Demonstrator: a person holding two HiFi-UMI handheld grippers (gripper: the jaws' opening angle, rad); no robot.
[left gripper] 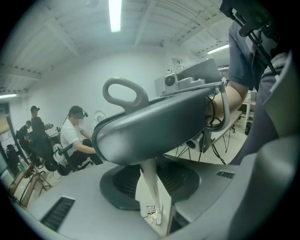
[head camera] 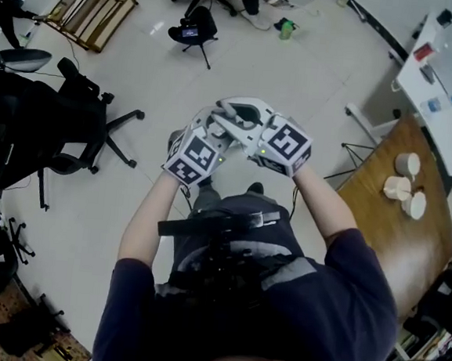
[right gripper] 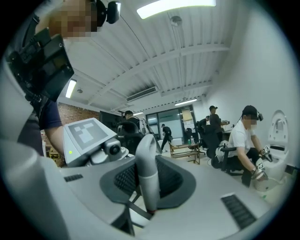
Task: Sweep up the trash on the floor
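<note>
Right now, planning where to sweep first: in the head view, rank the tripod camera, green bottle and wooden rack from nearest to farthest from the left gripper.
From the left gripper:
1. Tripod camera, on the floor just ahead.
2. Green bottle, farther ahead, to the right.
3. Wooden rack, far at the upper left.

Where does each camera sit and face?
Head view: on the head, steeply down at the floor; torso, arms, left gripper, right gripper.
Left gripper view: on that gripper, facing the room along fingers holding a pale rod; own arm at right.
Right gripper view: likewise, fingers holding a grey handle; own arm at left.
Gripper views share the seated person in white.
</note>
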